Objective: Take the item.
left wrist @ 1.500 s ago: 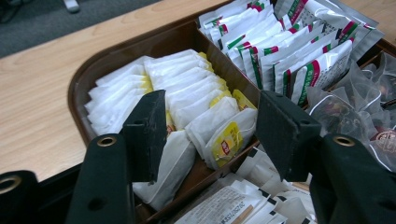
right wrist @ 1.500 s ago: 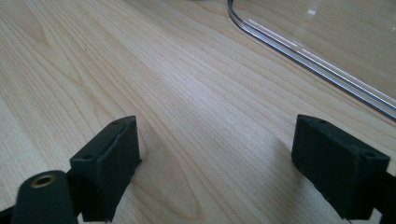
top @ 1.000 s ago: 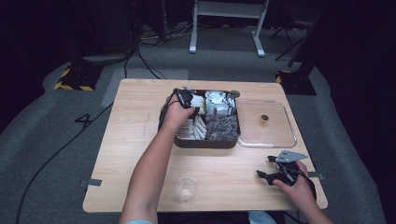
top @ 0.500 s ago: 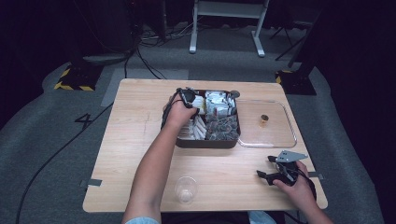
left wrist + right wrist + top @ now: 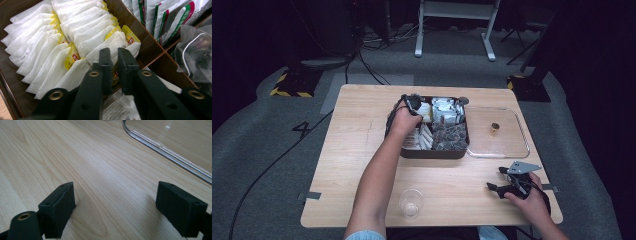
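My left tongs (image 5: 113,58) sit nearly pressed together over white-and-yellow paper sachets (image 5: 75,37), print unreadable; right tongs (image 5: 122,205) spread above woodgrain bench (image 5: 75,157).

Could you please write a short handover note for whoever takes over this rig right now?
Left gripper: jaws nearly shut, a narrow gap between them, over the white and yellow tea bags in the brown divided box; whether it pinches one, I cannot tell.
Right gripper: open, empty, low over the table near the clear lid.
Clear cup stands empty near the front edge.
No bag is out yet.
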Demonstrator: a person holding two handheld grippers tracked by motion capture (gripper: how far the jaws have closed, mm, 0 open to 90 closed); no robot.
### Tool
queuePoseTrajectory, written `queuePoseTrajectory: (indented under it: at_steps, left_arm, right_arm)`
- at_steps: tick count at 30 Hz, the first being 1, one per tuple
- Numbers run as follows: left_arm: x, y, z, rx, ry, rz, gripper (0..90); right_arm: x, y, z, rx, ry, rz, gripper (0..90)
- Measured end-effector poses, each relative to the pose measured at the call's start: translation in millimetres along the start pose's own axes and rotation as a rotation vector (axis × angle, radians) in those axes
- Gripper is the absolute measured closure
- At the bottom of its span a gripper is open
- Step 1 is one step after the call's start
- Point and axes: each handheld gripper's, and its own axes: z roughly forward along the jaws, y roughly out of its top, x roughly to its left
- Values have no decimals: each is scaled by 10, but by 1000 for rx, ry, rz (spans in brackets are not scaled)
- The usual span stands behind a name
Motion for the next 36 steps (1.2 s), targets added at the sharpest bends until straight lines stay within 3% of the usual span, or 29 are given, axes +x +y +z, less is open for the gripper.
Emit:
queuePoseTrajectory:
  at_steps: [5,12,22,23,36]
  left_arm:
    - [2,-6,-5,-4,-23,4,896]
    - [-2,-23,-40,-25,-33,19,900]
    - [1,-15,-236,-76,-30,50,900]
    - [-14,-6,-286,-99,-33,53,900]
    - [-133,42,-588,-148,-49,87,900]
  right_arm:
    - [-1,-1,-2,0,2,-1,160]
    - [-2,-1,-2,0,2,-1,160]
    - [-1,-1,-2,0,2,-1,160]
    - [-2,-1,-1,0,2,-1,160]
    - [-2,0,-1,0,2,0,160]
